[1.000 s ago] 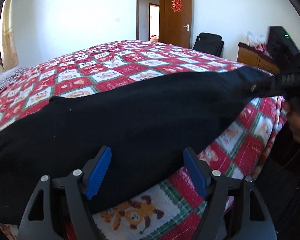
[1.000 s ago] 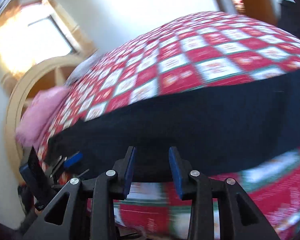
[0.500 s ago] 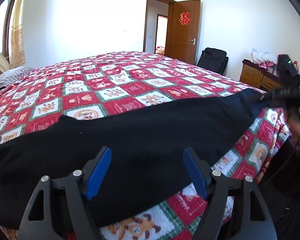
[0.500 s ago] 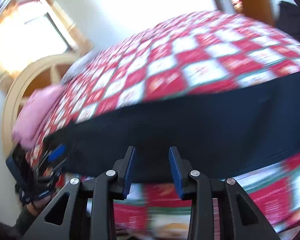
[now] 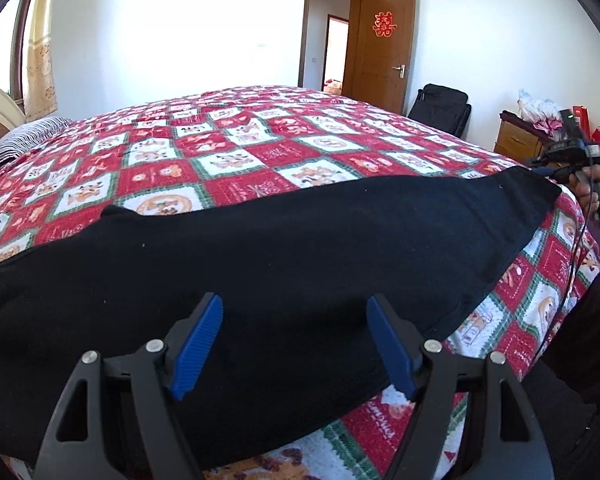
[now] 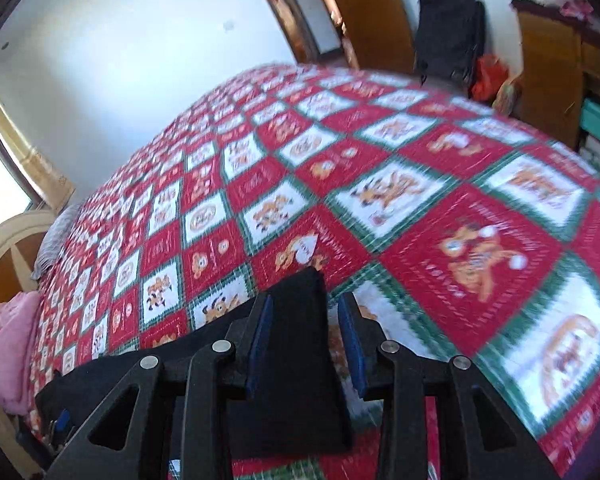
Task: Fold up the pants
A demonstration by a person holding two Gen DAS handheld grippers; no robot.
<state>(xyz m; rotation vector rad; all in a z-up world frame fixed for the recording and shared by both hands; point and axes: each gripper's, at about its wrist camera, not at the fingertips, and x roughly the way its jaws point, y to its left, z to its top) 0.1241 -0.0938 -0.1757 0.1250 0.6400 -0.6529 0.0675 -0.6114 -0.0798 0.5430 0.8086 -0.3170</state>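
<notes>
Pants (image 5: 300, 248) lie flat along the bed's (image 5: 260, 152) near edge; both hand-held grippers, left (image 5: 296, 344) and right (image 6: 306, 344), gape open, holding nothing. Grab both corners evenly before folding.

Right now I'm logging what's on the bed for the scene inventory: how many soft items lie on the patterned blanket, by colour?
Black: 1, the pants
Pink: 1, a bundle near the headboard
Grey striped: 1, a pillow
Total: 3 on the blanket
</notes>
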